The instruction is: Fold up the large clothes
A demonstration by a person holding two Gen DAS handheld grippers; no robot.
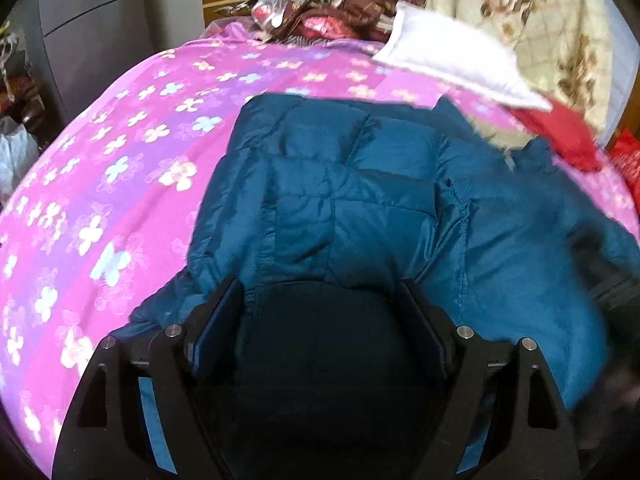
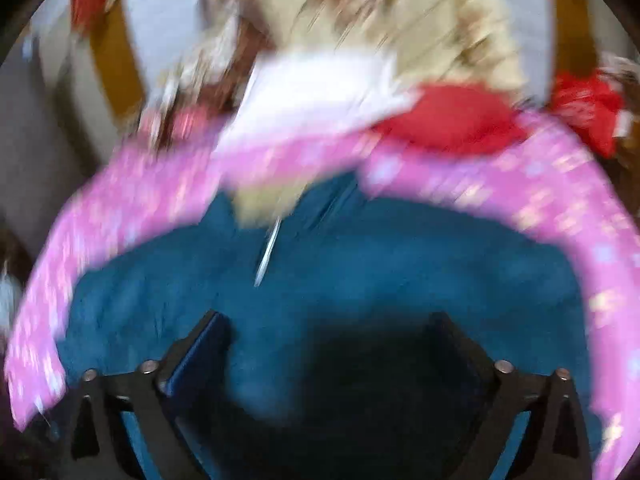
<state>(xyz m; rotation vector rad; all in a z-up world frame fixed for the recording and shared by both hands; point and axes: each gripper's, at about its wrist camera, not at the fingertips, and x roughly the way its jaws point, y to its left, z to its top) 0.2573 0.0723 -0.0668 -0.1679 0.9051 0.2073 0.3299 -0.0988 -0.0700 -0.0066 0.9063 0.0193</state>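
We see the blue padded jacket [image 1: 360, 184] spread on the bed's pink flowered sheet [image 1: 120, 168], with a white pillow [image 1: 452, 60], a red cloth [image 1: 560, 136] and a floral quilt [image 1: 532, 20] crowding its far edge. Both the left tongs [image 1: 322, 296] and right tongs [image 2: 328, 332] gape wide above it, gripping nothing. The left view is sharp; the right view is blurred but shows a pale zipper [image 2: 268, 252].

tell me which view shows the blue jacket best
The left wrist view: the blue jacket is sharp there, quilted panels and seams clear on the pink floral bedspread. The right wrist view shows it only as a motion-blurred blue mass with a pale zipper streak.
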